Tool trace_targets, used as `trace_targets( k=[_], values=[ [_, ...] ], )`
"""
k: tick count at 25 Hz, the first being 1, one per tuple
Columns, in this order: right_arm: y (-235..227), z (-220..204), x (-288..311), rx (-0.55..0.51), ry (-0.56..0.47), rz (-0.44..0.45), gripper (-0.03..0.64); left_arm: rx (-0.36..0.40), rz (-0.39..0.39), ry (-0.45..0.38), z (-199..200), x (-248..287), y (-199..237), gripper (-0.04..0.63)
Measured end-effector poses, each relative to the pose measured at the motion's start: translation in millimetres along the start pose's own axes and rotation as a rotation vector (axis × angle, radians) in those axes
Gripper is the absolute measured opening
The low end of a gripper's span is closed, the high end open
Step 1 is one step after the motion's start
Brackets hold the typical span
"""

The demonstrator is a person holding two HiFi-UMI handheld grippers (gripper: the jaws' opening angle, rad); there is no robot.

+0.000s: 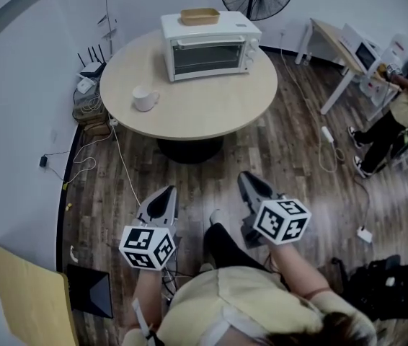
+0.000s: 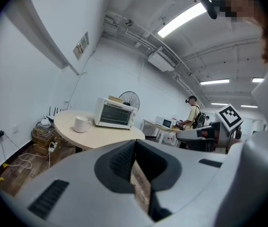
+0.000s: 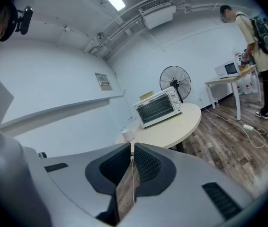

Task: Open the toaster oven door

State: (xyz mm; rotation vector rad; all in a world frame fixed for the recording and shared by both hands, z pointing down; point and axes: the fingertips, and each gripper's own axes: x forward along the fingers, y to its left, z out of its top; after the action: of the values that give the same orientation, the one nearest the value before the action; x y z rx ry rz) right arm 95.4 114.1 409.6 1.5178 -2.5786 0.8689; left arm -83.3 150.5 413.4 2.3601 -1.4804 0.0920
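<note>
Approach to toaster oven (image 1: 210, 47), door (image 1: 207, 59) closed.
Left gripper (image 1: 168, 192), right gripper (image 1: 246, 178) well short of it, jaws together, empty; likely to glance off handle (image 1: 209, 42) unless parted first.

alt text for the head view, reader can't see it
A white toaster oven, door closed, sits at the far side of a round beige table with a white mug. In the foreground a person holds the left gripper and right gripper over wooden floor, short of the table.
</note>
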Motion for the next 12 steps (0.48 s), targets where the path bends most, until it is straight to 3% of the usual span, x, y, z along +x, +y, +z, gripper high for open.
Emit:
trace_targets(
  k=[4,12],
  values=[
    [-10,15,38,0.013,-0.004,0.029,0.006,0.025,0.042,-0.006,11,24,16,0.005],
    [-39,61,111,0.045,0.02,0.083,0.064,0.0,0.083,-0.018,42,103,45,0.005]
  ],
)
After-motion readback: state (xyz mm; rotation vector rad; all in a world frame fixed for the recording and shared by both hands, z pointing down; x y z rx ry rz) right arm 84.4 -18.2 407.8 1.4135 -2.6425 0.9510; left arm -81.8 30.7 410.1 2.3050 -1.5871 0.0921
